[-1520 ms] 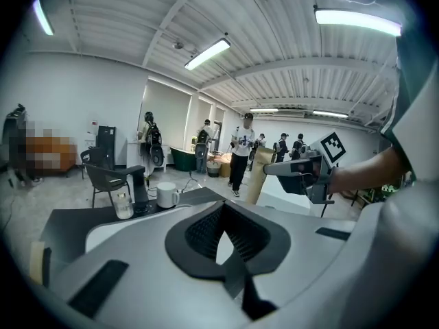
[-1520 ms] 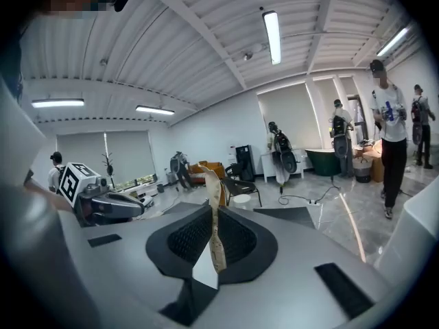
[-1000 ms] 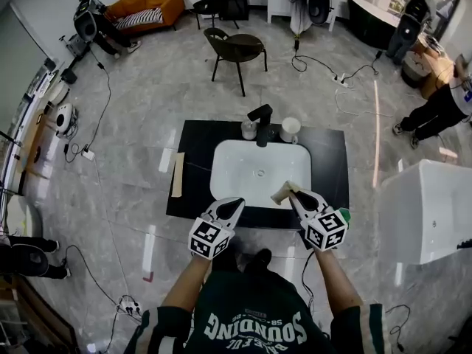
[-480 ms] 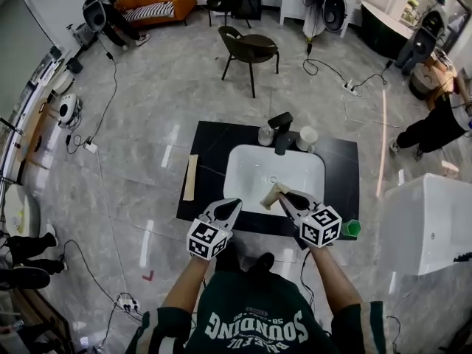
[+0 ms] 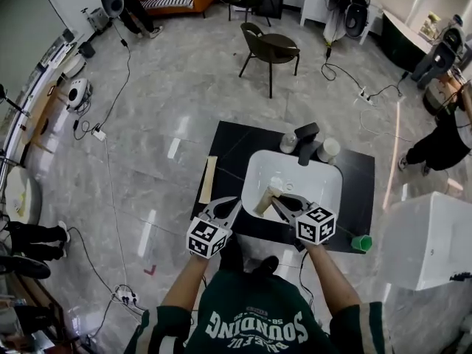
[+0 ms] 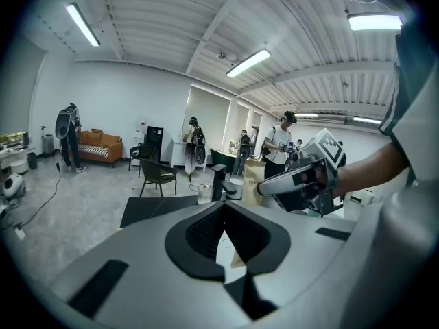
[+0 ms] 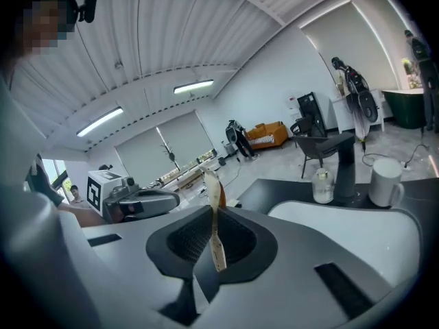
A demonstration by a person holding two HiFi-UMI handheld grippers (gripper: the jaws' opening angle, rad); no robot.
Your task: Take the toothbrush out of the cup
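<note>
Right gripper: jaws nearly closed, pinching a tan paper packet over the white sink. I cannot tell whether it contains the toothbrush. Left gripper: closed, empty. White cup stands beside the faucet.

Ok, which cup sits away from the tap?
The green cup, at the counter's near right corner; the white cup stands right beside the tap.

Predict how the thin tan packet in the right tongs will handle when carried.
The tan packet looks paper-thin edge-on between the shut right tongs, so it is probably light. Its top curls slightly, so it may flex or flap. In the head view it juts over the sink without drooping, suggesting some stiffness.
</note>
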